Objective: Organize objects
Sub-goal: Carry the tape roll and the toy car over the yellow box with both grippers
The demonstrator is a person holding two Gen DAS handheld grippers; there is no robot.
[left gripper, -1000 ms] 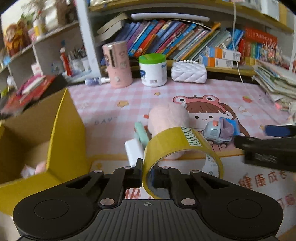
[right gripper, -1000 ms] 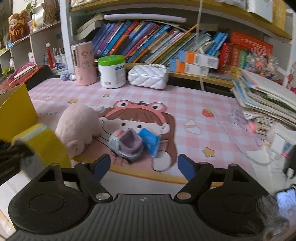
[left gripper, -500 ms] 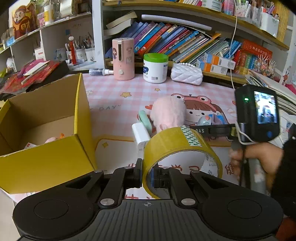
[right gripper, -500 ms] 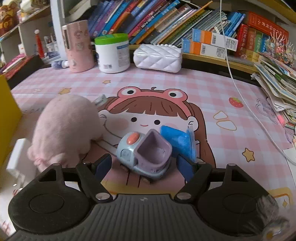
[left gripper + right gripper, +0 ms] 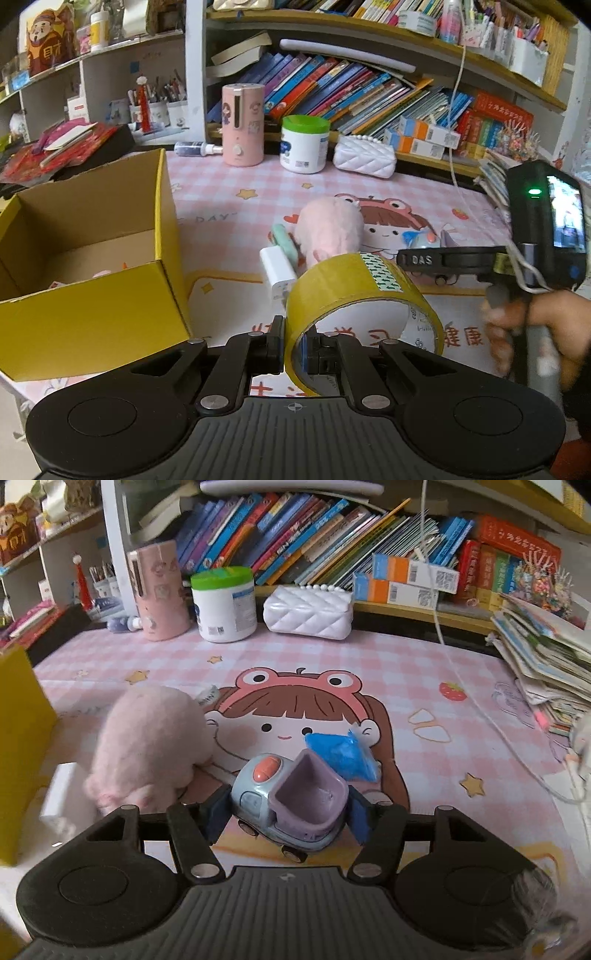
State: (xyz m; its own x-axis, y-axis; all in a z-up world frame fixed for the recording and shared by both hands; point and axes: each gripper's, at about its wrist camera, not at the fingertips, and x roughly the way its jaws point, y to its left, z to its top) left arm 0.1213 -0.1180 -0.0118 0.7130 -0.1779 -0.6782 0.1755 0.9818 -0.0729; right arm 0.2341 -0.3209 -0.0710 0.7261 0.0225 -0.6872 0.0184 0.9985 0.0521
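Box (image 5: 92, 295) left of charger (image 5: 277, 273); plush (image 5: 147, 746) left of toy car (image 5: 291, 801); packet (image 5: 343, 753) behind car.

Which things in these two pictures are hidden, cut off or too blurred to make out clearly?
- Left wrist view: the yellow box contents, mostly hidden by its front wall.
- Left wrist view: the toy truck, mostly behind the right gripper's body.
- Right wrist view: the white block, blurred and partly behind the plush.
- Right wrist view: the right gripper pads' contact with the truck, unclear while closing.
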